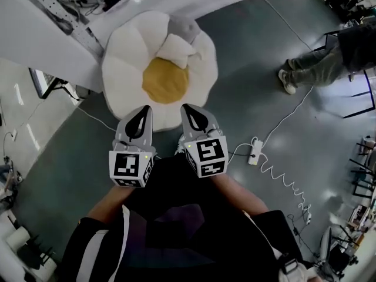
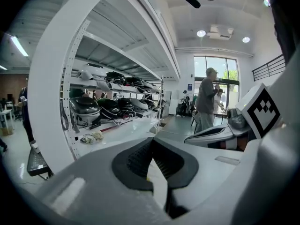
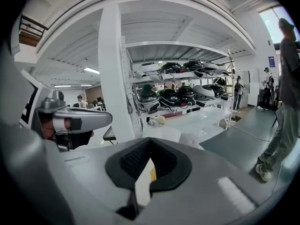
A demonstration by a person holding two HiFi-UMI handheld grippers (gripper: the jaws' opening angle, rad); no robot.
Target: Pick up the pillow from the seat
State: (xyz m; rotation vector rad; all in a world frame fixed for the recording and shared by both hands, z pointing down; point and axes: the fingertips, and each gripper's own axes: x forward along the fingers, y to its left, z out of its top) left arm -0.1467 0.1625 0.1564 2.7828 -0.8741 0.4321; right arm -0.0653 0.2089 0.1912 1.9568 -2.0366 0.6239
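Left gripper (image 1: 143,113) and right gripper (image 1: 193,114): 2 shut, empty.
Pillow (image 1: 175,47) lies ahead, far side of seat (image 1: 126,60), seemingly nearer the right.

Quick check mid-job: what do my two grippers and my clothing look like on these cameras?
Both the left gripper and right gripper have light grey, tapered shells with black inlays. Each carries a white cube printed with black square markers and a small green light. The jaws are lined with black ribbed pads. The person's top is dark with white trim.
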